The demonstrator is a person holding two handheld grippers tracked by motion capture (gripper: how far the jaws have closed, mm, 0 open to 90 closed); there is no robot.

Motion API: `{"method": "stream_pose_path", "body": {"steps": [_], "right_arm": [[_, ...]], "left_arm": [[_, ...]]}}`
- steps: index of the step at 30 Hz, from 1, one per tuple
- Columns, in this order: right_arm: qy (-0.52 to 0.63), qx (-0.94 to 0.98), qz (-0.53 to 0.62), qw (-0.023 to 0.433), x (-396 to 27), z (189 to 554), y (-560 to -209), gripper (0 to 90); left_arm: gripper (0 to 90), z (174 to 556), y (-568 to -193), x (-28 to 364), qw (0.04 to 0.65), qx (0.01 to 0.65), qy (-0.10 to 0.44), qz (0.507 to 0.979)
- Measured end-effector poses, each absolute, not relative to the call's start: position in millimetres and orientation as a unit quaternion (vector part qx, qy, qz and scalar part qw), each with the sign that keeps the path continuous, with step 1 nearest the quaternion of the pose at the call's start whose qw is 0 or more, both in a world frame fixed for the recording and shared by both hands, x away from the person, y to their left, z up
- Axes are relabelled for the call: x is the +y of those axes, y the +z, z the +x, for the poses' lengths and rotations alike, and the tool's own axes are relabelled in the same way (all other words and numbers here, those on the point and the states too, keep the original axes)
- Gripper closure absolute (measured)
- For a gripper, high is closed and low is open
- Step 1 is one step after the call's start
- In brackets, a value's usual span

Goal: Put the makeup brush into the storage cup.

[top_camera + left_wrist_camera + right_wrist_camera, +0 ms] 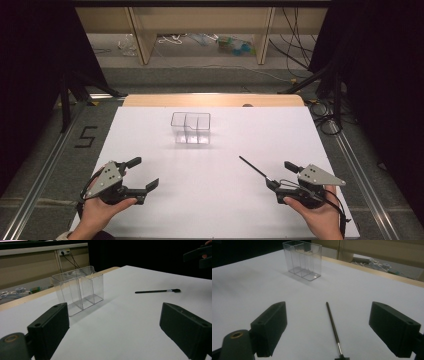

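Black jaws of the right gripper [329, 332] spread wide, nothing between the pads, thin black brush [333, 327] flat on the white table [150, 145] just ahead (bristle end nearest), left gripper [142, 175] likewise released and empty, clear divided box [191, 128] upright farther back.

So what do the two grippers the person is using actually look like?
Both are black, hand-held tools with two blocky black jaws. The left gripper and right gripper each carry a grey three-cornered plate with small holes on top. A black cable trails from the right one.
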State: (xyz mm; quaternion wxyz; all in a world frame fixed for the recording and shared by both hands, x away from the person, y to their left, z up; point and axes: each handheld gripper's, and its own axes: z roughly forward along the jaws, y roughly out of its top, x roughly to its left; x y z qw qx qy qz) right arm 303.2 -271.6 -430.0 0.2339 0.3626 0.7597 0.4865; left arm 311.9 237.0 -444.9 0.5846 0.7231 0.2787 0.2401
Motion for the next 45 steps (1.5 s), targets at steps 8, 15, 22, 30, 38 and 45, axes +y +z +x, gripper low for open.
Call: {"method": "stream_pose_path", "body": {"steps": [8, 15, 22, 30, 38, 45], "right_arm": [[0.485, 0.760, 0.362, 0.237, -269, 307, -432, 17.6], [0.476, 0.762, 0.363, 0.246, -269, 316, -433, 18.2], [0.470, 0.764, 0.368, 0.245, -268, 324, -431, 18.9], [0.465, 0.769, 0.365, 0.244, -261, 337, -426, 20.4], [0.431, 0.786, 0.377, 0.233, -259, 351, -426, 21.7], [0.410, 0.798, 0.382, 0.222, -257, 361, -426, 24.6]], "left_arm": [[8.8, 311, -445, 237, 0.584, 0.280, 0.238, 0.724], [9.0, 312, -445, 237, 0.582, 0.278, 0.238, 0.726], [9.2, 312, -446, 236, 0.582, 0.278, 0.238, 0.727], [9.2, 312, -446, 236, 0.585, 0.274, 0.235, 0.726], [9.2, 312, -446, 236, 0.584, 0.275, 0.234, 0.727], [9.3, 311, -446, 236, 0.581, 0.277, 0.234, 0.729]]}}
